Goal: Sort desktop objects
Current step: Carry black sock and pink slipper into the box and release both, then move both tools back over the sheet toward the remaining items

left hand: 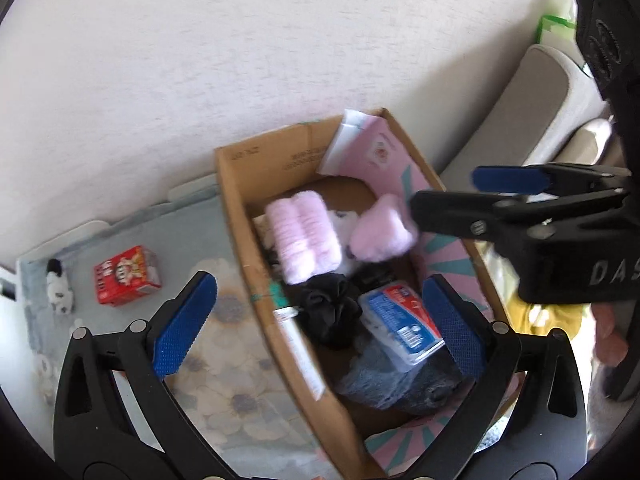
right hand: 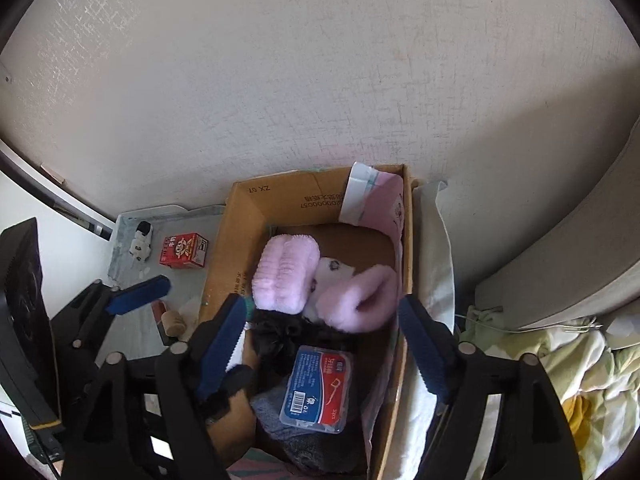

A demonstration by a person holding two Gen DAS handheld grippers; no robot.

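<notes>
Your left tool and right tool hang open and empty over the cardboard box. Inside lie pink slippers and a floss case; a red carton sits outside on the desk

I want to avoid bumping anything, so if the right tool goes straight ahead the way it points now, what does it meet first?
Probably the pink fluffy slipper in the cardboard box, centred between the open right tool fingers; depth is unclear, so the black scrunchie below might come first.

Floss case in box; carton left.
</notes>
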